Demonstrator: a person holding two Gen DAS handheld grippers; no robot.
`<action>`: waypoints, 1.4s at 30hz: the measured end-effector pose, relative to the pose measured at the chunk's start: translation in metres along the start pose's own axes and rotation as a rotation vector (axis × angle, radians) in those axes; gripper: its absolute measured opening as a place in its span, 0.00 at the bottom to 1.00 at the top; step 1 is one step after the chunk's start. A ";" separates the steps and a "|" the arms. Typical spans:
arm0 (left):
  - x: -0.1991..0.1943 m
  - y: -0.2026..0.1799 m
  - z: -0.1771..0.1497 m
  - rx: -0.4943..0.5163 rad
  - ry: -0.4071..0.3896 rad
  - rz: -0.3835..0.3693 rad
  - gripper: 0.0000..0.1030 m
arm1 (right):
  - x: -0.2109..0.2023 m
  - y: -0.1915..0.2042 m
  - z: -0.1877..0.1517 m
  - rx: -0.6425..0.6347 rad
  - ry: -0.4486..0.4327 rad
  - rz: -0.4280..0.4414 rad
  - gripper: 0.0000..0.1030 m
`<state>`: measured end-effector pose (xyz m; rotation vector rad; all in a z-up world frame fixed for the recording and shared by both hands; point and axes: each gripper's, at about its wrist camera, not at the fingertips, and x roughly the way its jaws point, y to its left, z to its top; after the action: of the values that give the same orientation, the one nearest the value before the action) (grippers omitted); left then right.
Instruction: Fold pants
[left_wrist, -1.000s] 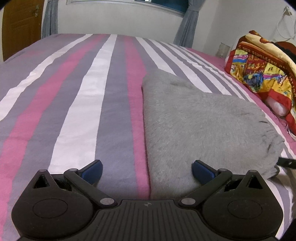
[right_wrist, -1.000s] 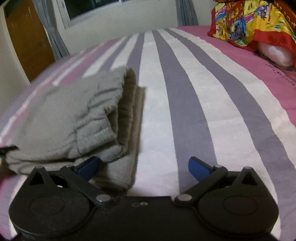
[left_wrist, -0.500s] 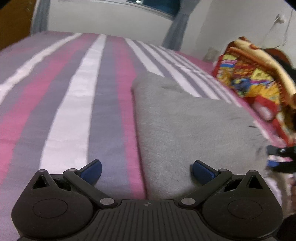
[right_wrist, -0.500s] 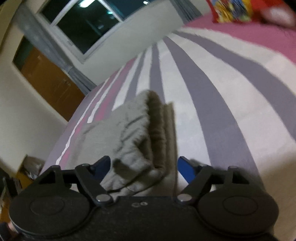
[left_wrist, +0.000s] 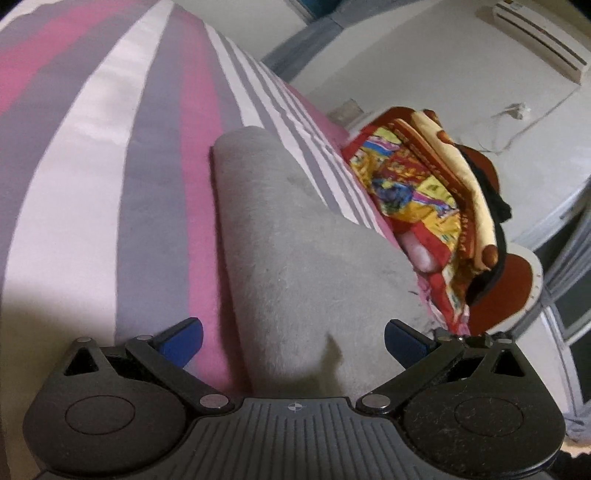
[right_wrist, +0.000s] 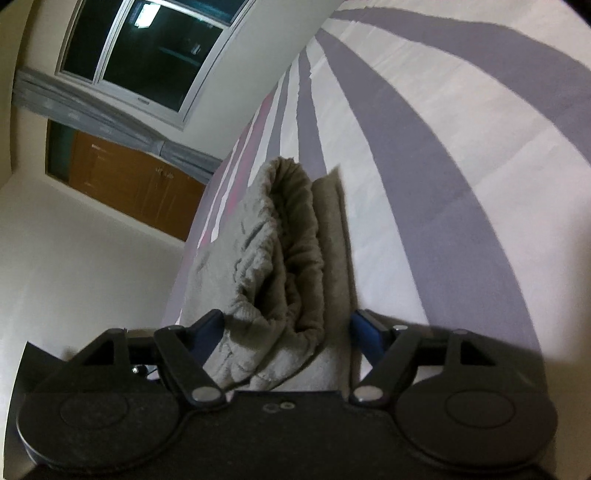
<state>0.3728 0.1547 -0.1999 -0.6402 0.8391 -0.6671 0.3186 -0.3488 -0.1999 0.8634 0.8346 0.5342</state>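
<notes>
The grey fleece pants (left_wrist: 295, 251) lie folded into a thick bundle on the striped bed (left_wrist: 92, 177). My left gripper (left_wrist: 293, 338) is open, its blue fingertips either side of the bundle's near folded end. In the right wrist view the pants (right_wrist: 291, 251) show their gathered waistband and stacked layers. My right gripper (right_wrist: 288, 332) is open, and the bundle's end lies between its fingers. Both views are strongly tilted.
A colourful red and yellow blanket pile (left_wrist: 424, 199) sits on the bed right beside the pants. A dark window (right_wrist: 140, 51) and a wooden door (right_wrist: 129, 184) are on the far wall. An air conditioner (left_wrist: 535, 33) hangs high on the wall.
Both grippers have tilted and moved in over the bundle's ends; the pants now lie between the fingers of each. The right gripper's fingers stand closer together than a second ago.
</notes>
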 end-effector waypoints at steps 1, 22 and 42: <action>0.002 0.002 0.001 0.001 0.000 -0.011 1.00 | 0.002 -0.002 0.001 0.006 0.004 0.011 0.72; 0.051 0.034 0.035 -0.017 0.084 -0.193 0.53 | 0.052 -0.004 0.037 -0.037 0.124 0.091 0.63; -0.024 -0.008 0.052 0.044 -0.142 -0.273 0.26 | 0.057 0.072 0.067 -0.195 0.149 0.257 0.41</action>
<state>0.4014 0.1802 -0.1561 -0.7609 0.6089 -0.8730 0.3999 -0.2990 -0.1388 0.7615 0.7954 0.8995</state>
